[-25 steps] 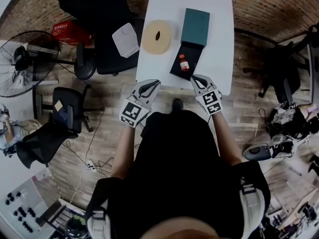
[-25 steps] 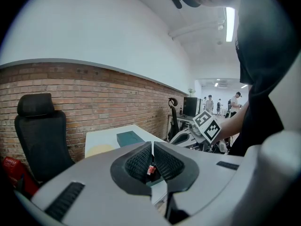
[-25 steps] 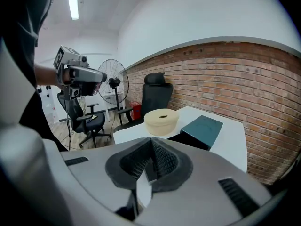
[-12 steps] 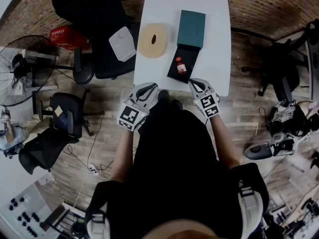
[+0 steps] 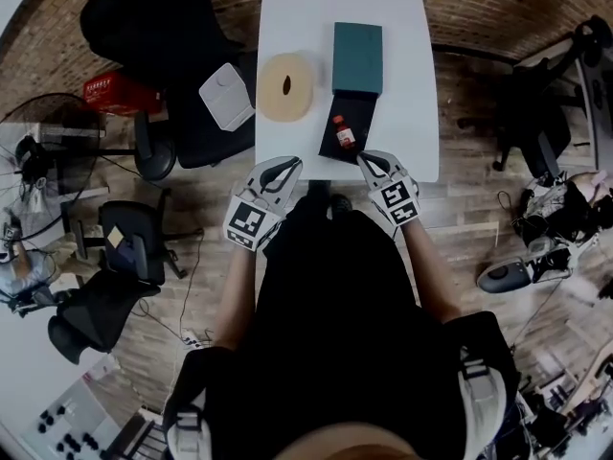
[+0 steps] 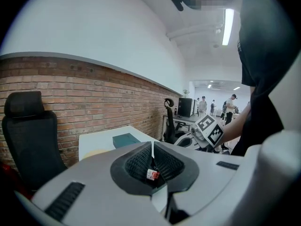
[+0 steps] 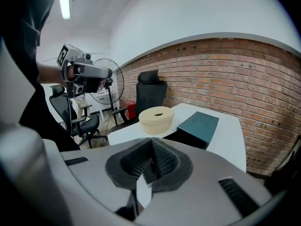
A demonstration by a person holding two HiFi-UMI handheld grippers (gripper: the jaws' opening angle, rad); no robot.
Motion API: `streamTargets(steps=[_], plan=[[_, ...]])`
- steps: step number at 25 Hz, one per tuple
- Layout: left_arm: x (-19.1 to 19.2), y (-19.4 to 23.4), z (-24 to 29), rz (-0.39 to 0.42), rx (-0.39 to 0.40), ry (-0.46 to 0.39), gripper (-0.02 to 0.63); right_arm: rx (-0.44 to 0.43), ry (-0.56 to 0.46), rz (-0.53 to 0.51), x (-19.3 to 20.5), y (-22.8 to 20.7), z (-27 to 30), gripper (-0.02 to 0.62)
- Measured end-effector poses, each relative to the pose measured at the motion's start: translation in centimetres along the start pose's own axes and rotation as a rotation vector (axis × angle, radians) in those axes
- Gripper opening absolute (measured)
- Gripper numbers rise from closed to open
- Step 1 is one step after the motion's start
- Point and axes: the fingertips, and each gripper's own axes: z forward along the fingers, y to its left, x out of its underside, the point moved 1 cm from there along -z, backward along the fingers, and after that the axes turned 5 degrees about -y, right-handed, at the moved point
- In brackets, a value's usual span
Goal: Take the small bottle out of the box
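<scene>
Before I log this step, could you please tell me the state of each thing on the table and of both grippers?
box: open, green lid flat beyond it.
small bottle: lying inside the box, not gripped.
round beige container: upright, untouched.
left gripper: shut, empty.
right gripper: shut, empty.

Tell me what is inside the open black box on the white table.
One small bottle with a red top and a red label sits in the black box. Nothing else shows on the box's dark floor. Whatever is under the bottle is covered.
</scene>
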Motion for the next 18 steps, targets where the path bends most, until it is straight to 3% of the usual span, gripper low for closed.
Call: streamTargets(steps=[18], plan=[[0.2,4.6,3.0,0.020,0.151,-0.003,0.031,0.104,0.055,0.076,1.6,-1.6,3.8,-0.002]])
